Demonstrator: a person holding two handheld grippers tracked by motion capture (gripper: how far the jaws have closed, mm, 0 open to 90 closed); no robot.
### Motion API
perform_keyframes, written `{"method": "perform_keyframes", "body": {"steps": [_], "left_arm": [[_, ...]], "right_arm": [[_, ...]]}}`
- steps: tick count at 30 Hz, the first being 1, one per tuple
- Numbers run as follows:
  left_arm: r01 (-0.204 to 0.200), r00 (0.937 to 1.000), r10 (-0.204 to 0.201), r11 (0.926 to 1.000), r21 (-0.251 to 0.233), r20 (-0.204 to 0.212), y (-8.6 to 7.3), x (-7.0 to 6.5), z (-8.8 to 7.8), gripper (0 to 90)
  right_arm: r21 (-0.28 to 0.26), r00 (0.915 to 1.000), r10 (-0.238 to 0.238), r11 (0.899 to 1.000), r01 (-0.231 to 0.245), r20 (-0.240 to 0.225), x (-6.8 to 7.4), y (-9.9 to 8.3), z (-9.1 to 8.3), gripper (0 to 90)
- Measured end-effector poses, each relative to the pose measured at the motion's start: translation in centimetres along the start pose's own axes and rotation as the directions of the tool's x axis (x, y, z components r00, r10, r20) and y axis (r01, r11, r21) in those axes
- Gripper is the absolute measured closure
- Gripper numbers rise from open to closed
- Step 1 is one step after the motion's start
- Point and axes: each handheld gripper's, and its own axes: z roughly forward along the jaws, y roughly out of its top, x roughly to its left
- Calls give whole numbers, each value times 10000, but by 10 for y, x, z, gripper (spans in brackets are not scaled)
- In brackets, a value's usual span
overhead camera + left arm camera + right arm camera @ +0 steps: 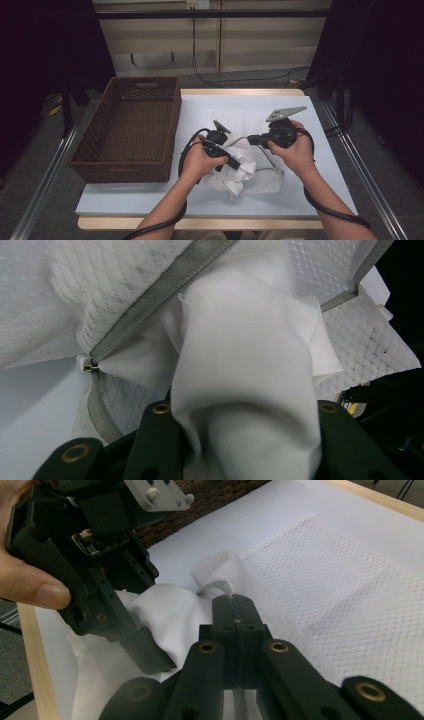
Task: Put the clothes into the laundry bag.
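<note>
On table: left tool point(235, 164) clamps white cloth point(239, 170); right tool point(251, 140) pinches mesh bag point(350, 595); wicker basket point(131, 165) beside.

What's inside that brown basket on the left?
Nothing that I can see: the basket shows its bare woven floor from the high view. The strip just behind its near wall is hidden. The white cloth lies outside it on the table, between both grippers.
</note>
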Motion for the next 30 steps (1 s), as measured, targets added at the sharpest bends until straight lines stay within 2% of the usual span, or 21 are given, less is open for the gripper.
{"method": "perform_keyframes", "body": {"steps": [2, 3, 4, 5, 8, 9, 10, 14, 15, 19, 20, 22, 26, 27, 29, 30], "left_arm": [[-12, 10000, 12, 10000, 10, 57, 0, 0, 0, 641], [207, 9997, -204, 9995, -258, 116, 0, -1, 1, 641], [-45, 10000, 46, 10000, -81, 65, 0, -1, -1, 641], [-112, 9999, 112, 9999, -19, 90, 1, -2, -2, 641], [-277, 9993, 280, 9995, -135, 233, 3, -6, -4, 641], [-504, 9985, 505, 9987, -32, 229, 4, -6, -6, 641], [-348, 9991, 352, 9992, -184, 238, 4, -10, -6, 641], [-590, 9978, 599, 9978, -308, 273, 7, -14, -8, 641], [-458, 9984, 469, 9983, -354, 320, 8, -15, -8, 641], [-413, 9986, 428, 9981, -462, 313, 9, -12, -8, 641], [-271, 9988, 293, 9981, -559, 386, 9, -11, -7, 641], [-230, 9994, 246, 9979, -611, 262, 8, -8, -6, 641], [137, 9997, -122, 9974, -714, 218, 7, -5, -5, 641], [137, 9997, -121, 9967, -805, 205, 7, -4, -5, 640], [-67, 9999, 76, 9978, -656, 130, 7, -1, -7, 641], [231, 9997, -224, 9960, -868, 89, 6, -3, -6, 640]], "right_arm": [[-15, 10000, 5, 10000, -5, 53, 0, 0, 0, 900], [-9, 10000, -6, 10000, 6, 63, 0, 0, -1, 900], [-14, 10000, -20, 10000, 20, 41, 0, 0, -1, 900], [-20, 10000, -19, 10000, 19, 40, 0, 0, -1, 900], [-46, 10000, 2, 10000, -2, -2, 1, 1, -1, 900], [-58, 10000, 7, 10000, -7, 11, 1, 1, -1, 900], [-57, 10000, 6, 10000, -6, 24, 1, 1, 0, 900], [-27, 10000, -53, 10000, 52, -55, 2, 2, 1, 900], [-38, 10000, -38, 10000, 38, -71, 3, 2, 1, 900], [-48, 10000, -29, 10000, 29, -60, 4, 3, 1, 900], [-76, 10000, -17, 10000, 16, -36, 4, 3, 1, 900], [-115, 9999, -33, 9999, 32, -98, 4, 3, 0, 900], [-92, 9999, -72, 9999, 71, -72, 6, 4, -1, 900], [-88, 9999, -68, 9999, 67, -87, 5, 4, -1, 900], [-112, 9999, -39, 9999, 38, -95, 5, 3, 0, 900], [-108, 10000, -42, 9999, 41, -90, 5, 3, 0, 900]]}}
